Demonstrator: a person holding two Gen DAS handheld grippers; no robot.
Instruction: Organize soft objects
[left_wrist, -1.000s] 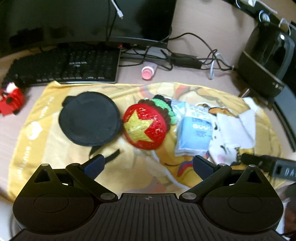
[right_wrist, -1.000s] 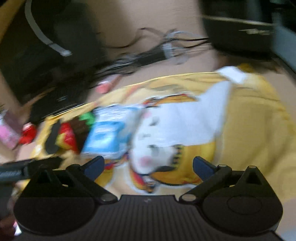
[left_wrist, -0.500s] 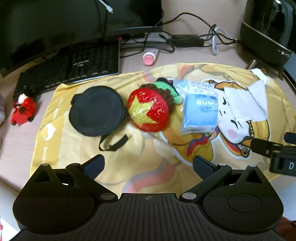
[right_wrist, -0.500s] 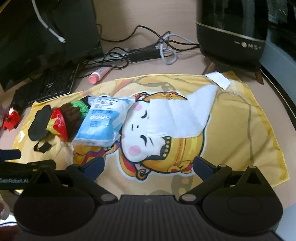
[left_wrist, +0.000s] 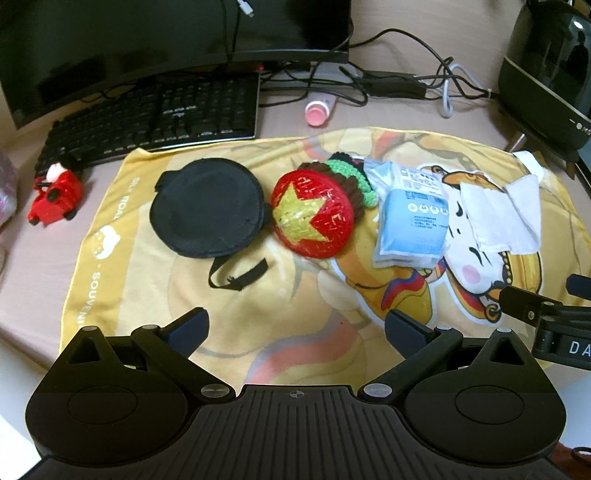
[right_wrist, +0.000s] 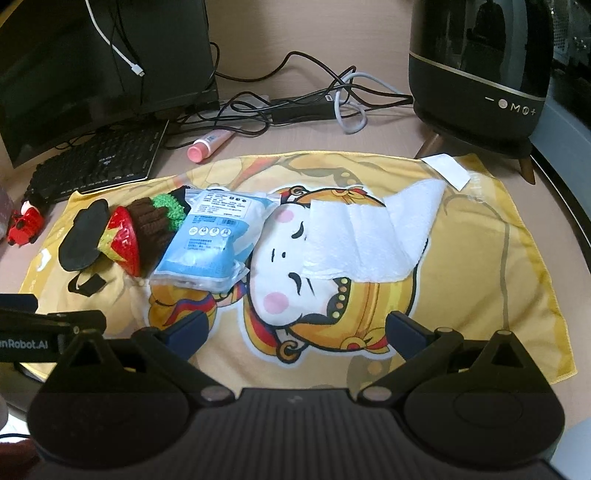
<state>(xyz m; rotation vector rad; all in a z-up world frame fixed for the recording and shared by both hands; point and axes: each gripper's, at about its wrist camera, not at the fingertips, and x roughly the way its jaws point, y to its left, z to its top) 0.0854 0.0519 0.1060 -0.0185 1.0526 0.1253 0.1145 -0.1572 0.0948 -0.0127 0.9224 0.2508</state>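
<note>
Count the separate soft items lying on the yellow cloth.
4, in a row: black eye mask leftmost, crocheted toy, blue pack, white tissue rightmost. More could hide underneath.

Left gripper (left_wrist: 297, 328) — jaws spread wide, nothing between the blue-padded fingertips (left_wrist: 192, 325), held level and low over the near edge of the work area. Right gripper (right_wrist: 295, 328) — likewise spread wide and empty, at a similar height. Each tool shows at the edge of the other's view, so the two sit side by side, apart.
</note>
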